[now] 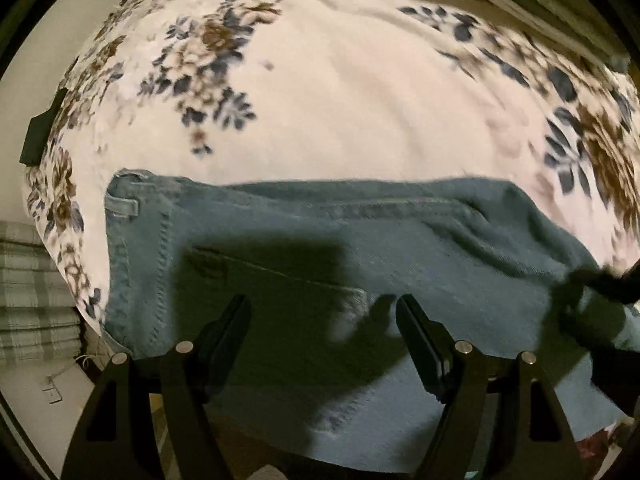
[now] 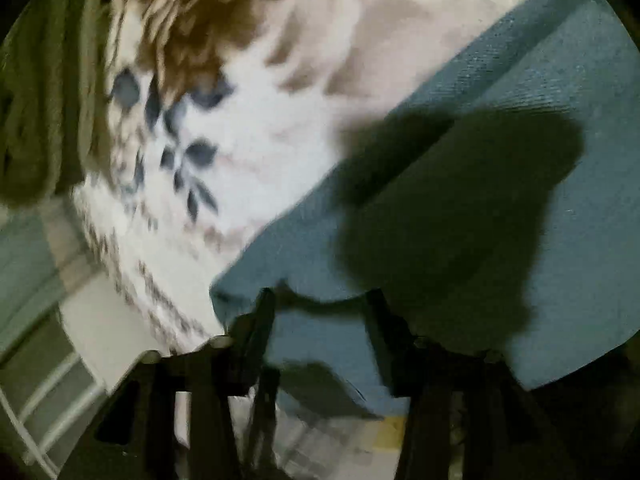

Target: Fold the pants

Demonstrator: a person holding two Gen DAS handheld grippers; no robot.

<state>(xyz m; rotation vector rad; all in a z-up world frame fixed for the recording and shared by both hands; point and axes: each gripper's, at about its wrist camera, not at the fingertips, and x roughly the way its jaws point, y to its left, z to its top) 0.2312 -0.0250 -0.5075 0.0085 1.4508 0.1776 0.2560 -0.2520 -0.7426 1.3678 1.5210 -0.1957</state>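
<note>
Jeans [image 1: 320, 240] lie flat across the lower half of the left wrist frame on a floral bedspread [image 1: 360, 92], waistband at left and legs running right, laid out for a fold. Left gripper [image 1: 324, 320] hangs over the pocket area with jaws spread and nothing between them. Right gripper [image 2: 320, 312] sits at the denim's edge in the blurred lower centre of its frame, 2 fingers apart; I can't tell whether they pinch cloth, probably lining up on a hem.
</note>
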